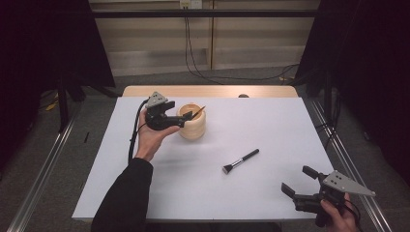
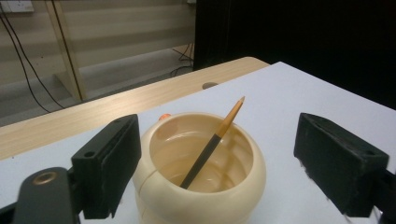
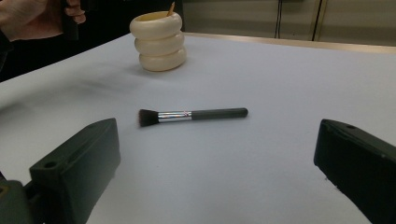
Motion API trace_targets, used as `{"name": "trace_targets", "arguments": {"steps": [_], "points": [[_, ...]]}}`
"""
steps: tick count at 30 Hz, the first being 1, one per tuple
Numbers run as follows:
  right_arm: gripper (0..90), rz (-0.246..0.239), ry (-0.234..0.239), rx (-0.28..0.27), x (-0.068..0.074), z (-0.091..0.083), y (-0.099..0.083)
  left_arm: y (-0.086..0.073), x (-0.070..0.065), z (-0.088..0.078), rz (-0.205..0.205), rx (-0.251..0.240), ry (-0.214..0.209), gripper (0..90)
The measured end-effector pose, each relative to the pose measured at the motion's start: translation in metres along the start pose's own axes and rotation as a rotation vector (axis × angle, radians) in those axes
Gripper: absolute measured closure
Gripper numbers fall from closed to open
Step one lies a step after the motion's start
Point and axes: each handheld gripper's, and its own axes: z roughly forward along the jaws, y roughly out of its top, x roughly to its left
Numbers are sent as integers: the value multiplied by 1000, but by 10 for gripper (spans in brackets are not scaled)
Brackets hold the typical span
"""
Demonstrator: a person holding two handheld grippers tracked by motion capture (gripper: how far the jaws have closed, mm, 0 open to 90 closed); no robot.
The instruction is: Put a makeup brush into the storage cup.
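Note:
A cream ringed cup [image 1: 192,124] stands at the back left of the white table cover [image 1: 270,121]. A thin stick [image 2: 212,144], dark below and orange at its tip, leans inside the cup [image 2: 201,196]. My left gripper [image 1: 181,119] hovers just beside the cup's rim, its jaws wide apart either side of the cup in the left gripper view and touching nothing; the left gripper [image 2: 217,128] is open. A black-handled makeup brush [image 1: 241,161] lies flat mid-table. At the front right corner my right gripper [image 1: 296,179] stands open, pointed at the brush [image 3: 191,115], with the cup [image 3: 159,42] beyond.
A strip of bare wooden tabletop [image 1: 208,91] runs along the far edge of the cover. Metal rails [image 1: 43,164] flank the table on both sides. Cables [image 1: 193,53] hang down the back wall. Dark curtains stand at both rear corners.

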Motion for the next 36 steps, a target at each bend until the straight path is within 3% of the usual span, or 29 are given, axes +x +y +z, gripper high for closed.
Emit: {"name": "trace_targets", "arguments": {"steps": [6, 9, 13, 15, 20, 23, 25, 28, 29, 33, 35, 36], "points": [[0, 5, -1, -3, 0, 0, 0, -3, -2, -4, -1, 15, -24, 46], [0, -1, -1, 0, 0, 0, 0, -5, -2, -5, -30, 8, -24, 46], [0, -1, -2, 0, 0, 0, 0, -9, -6, -10, -18, 3, -28, 37], [0, 2, -5, -1, -1, 0, 0, -10, -6, -15, 9, -7, -35, 36], [0, 0, -3, 0, 0, 0, 0, -15, -6, -26, 25, 6, -9, 25], [0, 0, -6, -1, -1, 0, 0, -20, -6, -35, -15, 5, -1, 27], [0, -1, -4, 1, -1, 0, 0, -24, -6, -39, -2, 10, 32, 34], [0, 2, -3, -1, 0, 0, 0, -29, -8, -45, -28, 2, 26, 34], [0, 5, -4, -4, 0, 1, 0, -30, -9, -47, -18, 5, 26, 34], [0, 18, -15, -20, 0, 0, 0, -35, -16, -59, -40, -56, 13, 27], [0, 23, -11, -21, 1, 0, 0, -37, -17, -63, -13, -35, 20, 27], [0, 23, -11, -21, 1, 0, 0, -38, -19, -66, -20, -37, 16, 27]]}}
